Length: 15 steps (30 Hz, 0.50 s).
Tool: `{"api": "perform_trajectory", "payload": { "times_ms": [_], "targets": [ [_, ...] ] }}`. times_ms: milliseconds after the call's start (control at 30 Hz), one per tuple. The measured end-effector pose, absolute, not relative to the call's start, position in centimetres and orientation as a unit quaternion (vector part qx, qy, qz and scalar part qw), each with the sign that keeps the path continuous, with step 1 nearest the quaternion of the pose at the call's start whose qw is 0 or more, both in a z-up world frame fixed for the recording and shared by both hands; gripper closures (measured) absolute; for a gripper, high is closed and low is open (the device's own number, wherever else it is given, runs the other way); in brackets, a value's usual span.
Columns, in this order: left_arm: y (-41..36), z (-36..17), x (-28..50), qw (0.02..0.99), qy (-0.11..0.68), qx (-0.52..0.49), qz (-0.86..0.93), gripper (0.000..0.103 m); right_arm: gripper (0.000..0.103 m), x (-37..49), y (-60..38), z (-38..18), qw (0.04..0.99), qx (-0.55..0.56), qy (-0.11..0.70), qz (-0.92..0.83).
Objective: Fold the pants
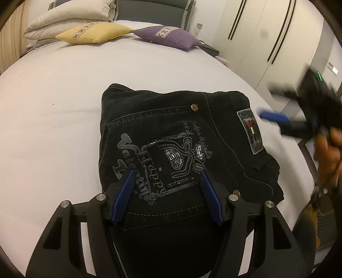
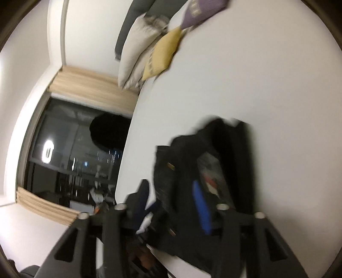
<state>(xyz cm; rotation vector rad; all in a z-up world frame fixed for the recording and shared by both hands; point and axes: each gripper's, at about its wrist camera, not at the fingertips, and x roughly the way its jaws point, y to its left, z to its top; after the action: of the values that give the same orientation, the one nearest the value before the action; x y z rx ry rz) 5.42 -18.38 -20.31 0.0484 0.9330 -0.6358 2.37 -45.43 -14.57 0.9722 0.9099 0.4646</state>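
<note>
My left wrist view is mostly bed (image 1: 53, 96), its white sheet running from the lower left to the upper right, and I count one bed only. Behind it at the upper right stands a white wardrobe (image 1: 267, 32) with dark vertical handles. At the head of the bed, upper left, I count three pillows: a big cream pillow (image 1: 70, 17), a yellow cushion (image 1: 96, 32) and a purple cushion (image 1: 168, 36). In my right wrist view a dark window (image 2: 74, 160) fills the left of the frame, with a pale curtain (image 2: 89, 85) gathered above it.

The pants (image 1: 171, 139) (one pair, black denim) lie folded into a compact block in the middle of the frame, back pocket up with grey embroidery and sequins, a grey patch (image 1: 250, 132) toward their right edge and two small copper rivets showing.

My left gripper (image 1: 168, 181) hovers at the lower centre, its two blue pads spread apart over the pocket with nothing pinched between them. My right gripper (image 1: 271, 117) is a blur at the right edge, just beside the pants' waistband side, with a hand (image 1: 329, 154) behind it. Through its own camera the right gripper (image 2: 171, 192) has its pads apart, and the pants partly sit behind them; blur stops me telling whether cloth is touched.
</note>
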Motion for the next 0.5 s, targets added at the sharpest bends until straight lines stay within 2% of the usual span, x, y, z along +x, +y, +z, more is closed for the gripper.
{"api": "perform_trajectory", "payload": {
  "times_ms": [167,300,433,500],
  "targets": [
    [-18.7,-20.3,4.9,0.843,0.447,0.022,-0.298,0.041,0.049,11.9,-39.3,-15.6,0.724,0.407,0.487,0.272],
    [-18.5,-20.3,5.0,0.841,0.454,0.02,-0.293,0.041,0.05,14.4,-36.3,-19.0,0.696,0.386,0.537,0.28],
    [-18.6,-20.4,5.2,0.84,0.459,0.013,-0.29,0.041,0.065,14.3,-37.5,-20.6,0.697,0.413,0.526,0.258],
    [-18.7,-20.3,5.1,0.84,0.46,0.017,-0.287,0.041,0.069,14.2,-38.8,-20.7,0.707,0.424,0.515,0.234]
  ]
}}
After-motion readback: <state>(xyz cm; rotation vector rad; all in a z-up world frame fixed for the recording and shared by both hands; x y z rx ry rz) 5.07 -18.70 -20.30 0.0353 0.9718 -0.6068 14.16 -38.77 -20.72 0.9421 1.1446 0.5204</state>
